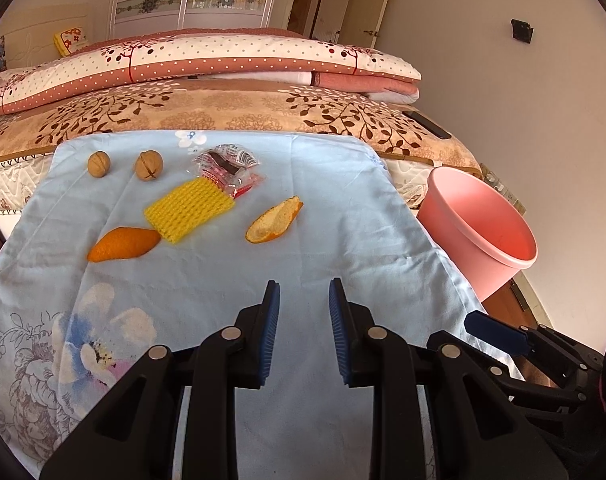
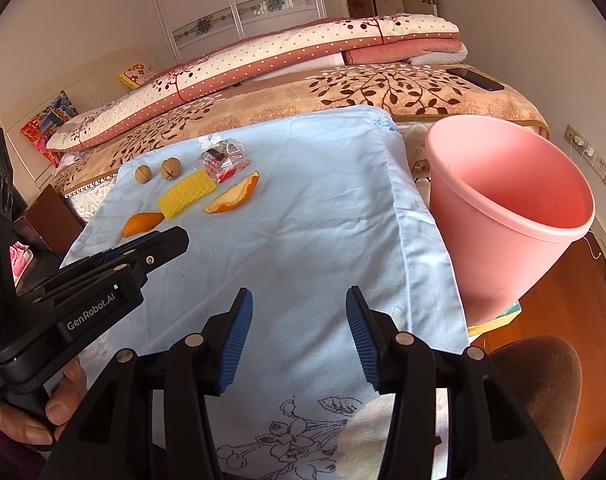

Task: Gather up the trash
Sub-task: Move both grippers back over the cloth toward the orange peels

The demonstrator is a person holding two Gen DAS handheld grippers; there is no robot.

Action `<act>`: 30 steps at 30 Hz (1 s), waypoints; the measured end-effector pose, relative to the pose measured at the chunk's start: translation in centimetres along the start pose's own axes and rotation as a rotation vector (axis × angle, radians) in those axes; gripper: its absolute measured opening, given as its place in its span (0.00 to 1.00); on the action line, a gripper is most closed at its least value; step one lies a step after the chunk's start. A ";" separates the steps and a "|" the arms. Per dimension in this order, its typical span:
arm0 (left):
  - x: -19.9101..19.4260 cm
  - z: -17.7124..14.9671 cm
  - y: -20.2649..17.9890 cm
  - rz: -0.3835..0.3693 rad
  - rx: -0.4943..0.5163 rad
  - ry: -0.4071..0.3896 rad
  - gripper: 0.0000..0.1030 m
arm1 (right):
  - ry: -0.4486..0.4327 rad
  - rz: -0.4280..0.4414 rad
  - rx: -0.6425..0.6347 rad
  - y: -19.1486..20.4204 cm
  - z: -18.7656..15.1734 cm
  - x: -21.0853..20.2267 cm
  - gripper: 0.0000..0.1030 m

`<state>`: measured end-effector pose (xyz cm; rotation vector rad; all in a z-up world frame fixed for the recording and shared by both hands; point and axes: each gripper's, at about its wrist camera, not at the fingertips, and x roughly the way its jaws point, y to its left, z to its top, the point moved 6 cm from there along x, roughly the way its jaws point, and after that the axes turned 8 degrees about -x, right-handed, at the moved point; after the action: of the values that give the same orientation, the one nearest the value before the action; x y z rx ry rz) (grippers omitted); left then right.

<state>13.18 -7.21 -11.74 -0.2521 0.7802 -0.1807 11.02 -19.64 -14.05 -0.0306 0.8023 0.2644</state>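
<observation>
On a light blue cloth (image 1: 231,280) lie two walnuts (image 1: 99,164) (image 1: 148,165), a crumpled clear-and-red wrapper (image 1: 229,168), a yellow foam net (image 1: 189,209) and two pieces of orange peel (image 1: 123,245) (image 1: 275,220). A pink bin (image 1: 487,228) stands at the cloth's right edge, its mouth tilted toward me. My left gripper (image 1: 304,286) hovers open over the near cloth, nothing between its blue pads. My right gripper (image 2: 299,294) is also open and empty, with the bin (image 2: 507,208) close on its right and the trash (image 2: 187,194) farther off at upper left.
Behind the cloth a bed carries a leaf-patterned blanket (image 1: 263,108) and folded dotted quilts (image 1: 207,60). A dark phone (image 1: 427,124) lies near the bed's right end. A brown stool (image 2: 543,376) sits at lower right. A hand (image 2: 59,400) holds the left gripper's body (image 2: 103,276).
</observation>
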 end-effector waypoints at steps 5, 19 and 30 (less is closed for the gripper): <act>-0.2 -0.1 0.1 0.011 0.005 -0.004 0.25 | -0.008 -0.006 -0.036 0.8 0.1 -0.2 0.56; -0.8 -0.1 2.2 0.041 -0.025 -0.009 0.25 | 0.032 0.035 -0.088 3.2 0.2 1.1 0.56; -0.9 0.7 5.6 0.055 -0.100 -0.015 0.25 | 0.006 0.076 -0.092 4.8 2.7 2.8 0.56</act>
<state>13.38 -1.55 -12.29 -0.3254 0.7815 -0.0877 13.63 -14.03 -13.82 -0.0879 0.7980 0.3731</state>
